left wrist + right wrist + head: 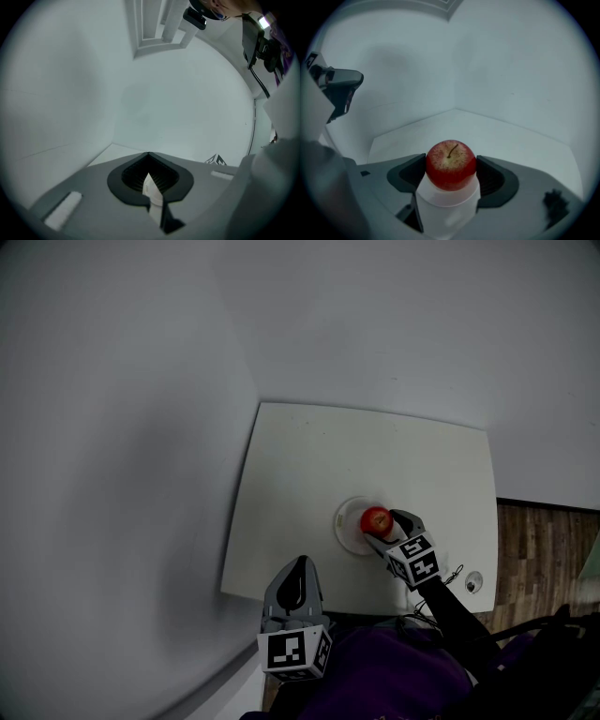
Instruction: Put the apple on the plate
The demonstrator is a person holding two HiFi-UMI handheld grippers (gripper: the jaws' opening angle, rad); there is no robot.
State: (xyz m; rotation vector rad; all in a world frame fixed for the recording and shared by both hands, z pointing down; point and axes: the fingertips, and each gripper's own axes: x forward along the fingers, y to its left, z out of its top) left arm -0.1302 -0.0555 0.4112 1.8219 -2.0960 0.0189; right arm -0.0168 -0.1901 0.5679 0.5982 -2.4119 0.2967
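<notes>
The round red apple [376, 519] sits on or just above the round white plate [347, 532] near the white tabletop's [309, 456] front edge, pinched in the right gripper's [382, 526] jaws. Only the release seems left. The left gripper's [298, 570] jaws are pressed together, holding nothing.

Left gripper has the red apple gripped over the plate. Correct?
Wrong gripper. The right gripper has the red apple gripped over the plate. The right gripper view shows it between that gripper's jaws. The left gripper is shut and empty in its own view.
</notes>
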